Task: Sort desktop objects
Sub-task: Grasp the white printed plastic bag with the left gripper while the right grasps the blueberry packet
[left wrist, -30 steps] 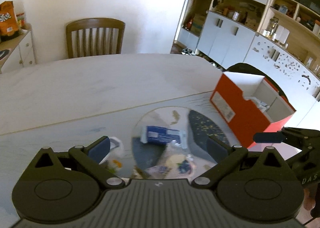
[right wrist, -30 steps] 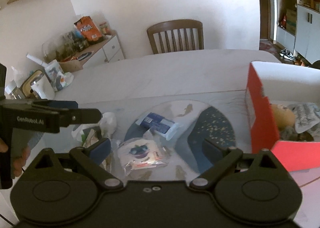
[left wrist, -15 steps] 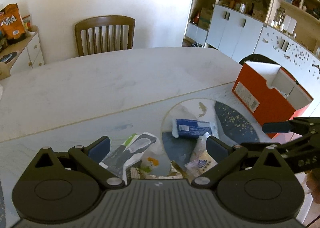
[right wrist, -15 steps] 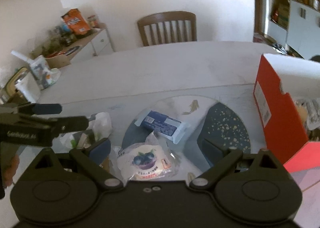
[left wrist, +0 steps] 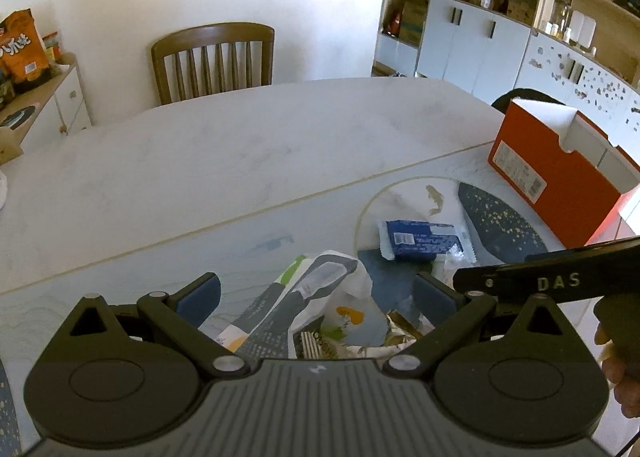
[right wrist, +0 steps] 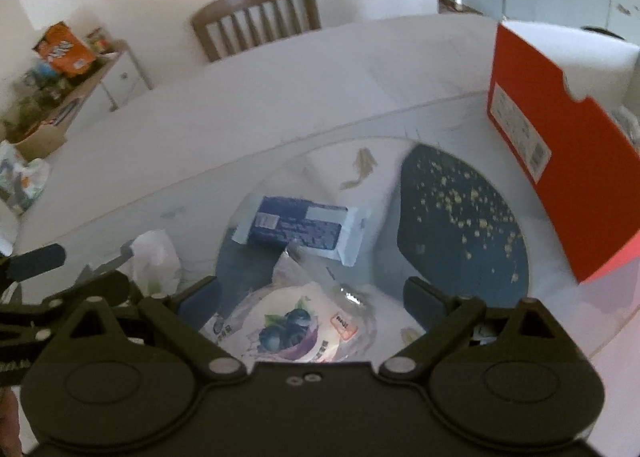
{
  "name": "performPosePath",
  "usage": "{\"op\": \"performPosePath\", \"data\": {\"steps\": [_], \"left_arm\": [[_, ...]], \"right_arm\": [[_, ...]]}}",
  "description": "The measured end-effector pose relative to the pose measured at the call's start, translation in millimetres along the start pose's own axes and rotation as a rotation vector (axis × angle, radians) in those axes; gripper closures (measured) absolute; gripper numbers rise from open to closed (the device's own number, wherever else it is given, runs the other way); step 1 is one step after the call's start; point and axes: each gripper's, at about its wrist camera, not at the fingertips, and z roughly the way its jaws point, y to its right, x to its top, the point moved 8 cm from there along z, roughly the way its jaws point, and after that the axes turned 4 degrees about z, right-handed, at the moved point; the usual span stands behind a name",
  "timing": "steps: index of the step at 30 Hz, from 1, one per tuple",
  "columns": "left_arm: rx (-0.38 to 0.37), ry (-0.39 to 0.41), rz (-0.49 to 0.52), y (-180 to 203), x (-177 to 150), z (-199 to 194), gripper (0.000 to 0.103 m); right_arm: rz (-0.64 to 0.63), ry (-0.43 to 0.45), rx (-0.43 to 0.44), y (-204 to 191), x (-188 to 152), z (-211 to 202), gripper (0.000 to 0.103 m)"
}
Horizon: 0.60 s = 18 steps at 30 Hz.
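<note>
With both jaws spread wide and gripping nothing, the left gripper and right gripper hang over a heap of snack packets on the round-patterned mat.

Landmark = blue wrapper bar: dark navy rectangular packet, pale sealed ends, white label patch, lying flat on the mat.

- Blueberry pouch: just nearer than the bar, white crinkled plastic, purple-blue berry print, small orange tag. Sits between the right gripper's fingers, contact not clear; its top corner touches or overlaps the bar's near edge.
- Grey-and-white packet: nearer and left of the bar, grey stripe, green edge, orange spot, lying on other wrappers between the left gripper's fingers. Contact can't be told.
- White crumpled bag: left of the bar, beside the left tool.
- Red box: right of the bar and farther back, open top, white inside, barcode label on the side. Contents barely visible.
- Wooden chair: well beyond the bar, at the table's far edge.

Right view is motion-blurred.
</note>
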Motion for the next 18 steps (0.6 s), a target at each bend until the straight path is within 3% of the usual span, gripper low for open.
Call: {"op": "performPosePath", "data": {"steps": [12, 18], "left_arm": [[-0.003, -0.018, -0.003, -6.9, -6.3, 11.8, 0.001], [-0.009, -0.028, -0.006, -8.3, -11.2, 16.6, 0.001]], "right_arm": [[-0.003, -0.088, -0.039, -5.1, -22.2, 20.9, 0.008], [-0.078, -0.074, -0.055, -7.5, -31.4, 19.4, 0.009]]}}
